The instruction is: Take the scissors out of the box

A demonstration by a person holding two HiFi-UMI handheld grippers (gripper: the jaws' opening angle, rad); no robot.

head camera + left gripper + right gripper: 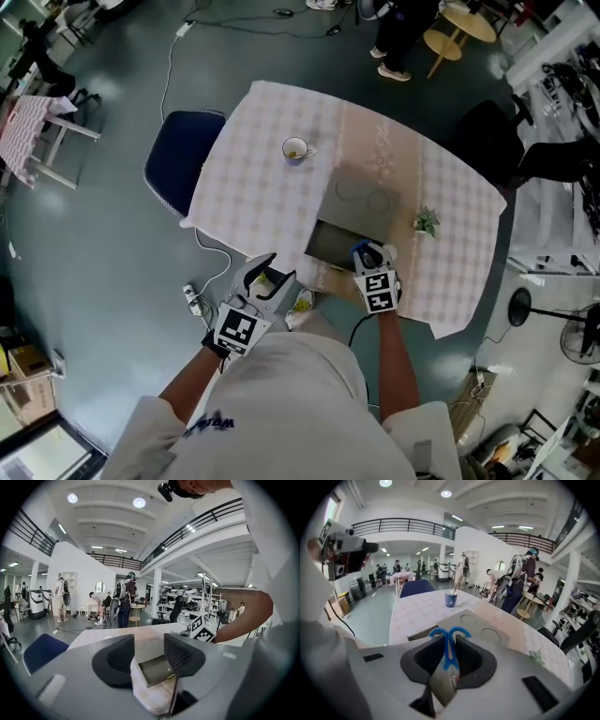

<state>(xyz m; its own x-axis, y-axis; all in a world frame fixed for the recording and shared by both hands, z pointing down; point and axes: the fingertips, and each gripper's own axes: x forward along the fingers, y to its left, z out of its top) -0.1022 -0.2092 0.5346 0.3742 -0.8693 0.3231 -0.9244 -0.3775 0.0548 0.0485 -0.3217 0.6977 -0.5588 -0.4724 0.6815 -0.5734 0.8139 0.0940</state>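
Scissors (448,660) with blue handles sit clamped in the right gripper (449,645), above the open box (330,246) on the counter (253,178). The left gripper (147,648) stands half open, gripping nothing.

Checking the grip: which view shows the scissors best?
The right gripper view: the scissors, blue handles forward, sit pinched in the jaws of the right gripper. The head view barely shows them past that gripper; the left gripper view, not at all.
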